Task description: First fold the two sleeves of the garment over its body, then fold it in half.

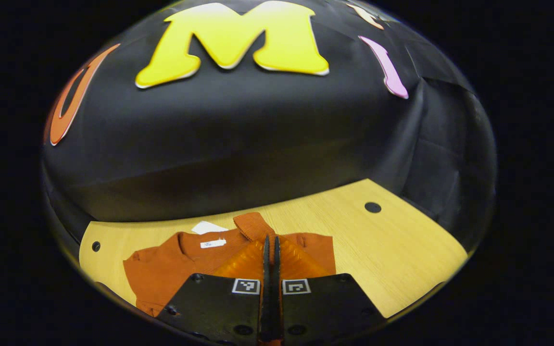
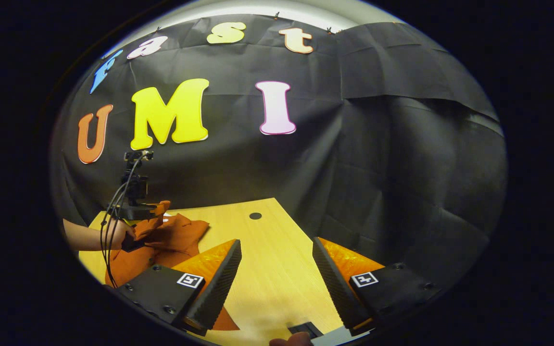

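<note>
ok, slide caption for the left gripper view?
Left gripper pinches a sleeve of the rust-orange garment lying on the wooden table.

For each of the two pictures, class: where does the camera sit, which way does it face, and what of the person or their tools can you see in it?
Left gripper view: rides on the left gripper, low over the orange garment, facing the booth wall; its fingers are pressed together on a raised sleeve.
Right gripper view: rides on the right gripper, facing across the wooden table; its fingers stand apart, and the person's hand shows farther off.
Shared: garment, table, wall.
</note>
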`<state>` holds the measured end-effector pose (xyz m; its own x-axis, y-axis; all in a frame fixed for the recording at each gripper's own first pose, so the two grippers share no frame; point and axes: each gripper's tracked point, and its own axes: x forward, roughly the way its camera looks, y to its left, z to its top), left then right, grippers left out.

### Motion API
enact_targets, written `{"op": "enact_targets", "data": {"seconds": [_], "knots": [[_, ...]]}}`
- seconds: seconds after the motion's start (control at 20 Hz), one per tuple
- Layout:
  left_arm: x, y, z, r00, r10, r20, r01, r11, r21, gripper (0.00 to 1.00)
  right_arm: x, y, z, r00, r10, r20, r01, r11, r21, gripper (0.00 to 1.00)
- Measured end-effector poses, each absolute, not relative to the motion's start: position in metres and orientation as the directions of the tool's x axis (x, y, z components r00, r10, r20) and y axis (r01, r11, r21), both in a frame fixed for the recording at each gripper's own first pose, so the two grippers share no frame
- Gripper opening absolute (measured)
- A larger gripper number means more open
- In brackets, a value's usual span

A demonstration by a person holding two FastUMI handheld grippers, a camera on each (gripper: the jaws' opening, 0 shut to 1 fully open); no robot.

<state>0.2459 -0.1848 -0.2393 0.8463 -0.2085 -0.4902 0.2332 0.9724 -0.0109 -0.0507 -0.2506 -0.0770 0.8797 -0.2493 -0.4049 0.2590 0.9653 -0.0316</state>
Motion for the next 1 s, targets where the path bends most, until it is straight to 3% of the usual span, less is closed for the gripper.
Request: {"op": "enact_targets", "data": {"seconds": [0.35,0.55,0.7,1.0], "knots": [[0.242,-0.23,-0.319,0.781,-0.213,-0.587,0.324,0.942,0.09,0.04,-0.071,-0.272,-0.082,0.847,-0.309,-0.432,0.317,0.947,-0.054,0.95],[0.22,-0.266,-0.317,0.734,-0.323,-0.598,0.394,0.919,-0.012,0.14,-0.067,-0.259,-0.08,0.858,-0.284,-0.428,0.29,0.956,-0.052,0.95],[0.21,-0.264,-0.276,0.78,-0.326,-0.534,0.367,0.93,-0.032,0.91,-0.055,-0.242,-0.072,0.88,-0.245,-0.406,0.248,0.968,-0.046,0.95],[0.176,-0.184,-0.134,0.919,-0.244,-0.309,0.235,0.97,-0.069,0.93,-0.007,-0.168,-0.039,0.95,-0.087,-0.299,0.094,0.996,0.011,0.95]]}}
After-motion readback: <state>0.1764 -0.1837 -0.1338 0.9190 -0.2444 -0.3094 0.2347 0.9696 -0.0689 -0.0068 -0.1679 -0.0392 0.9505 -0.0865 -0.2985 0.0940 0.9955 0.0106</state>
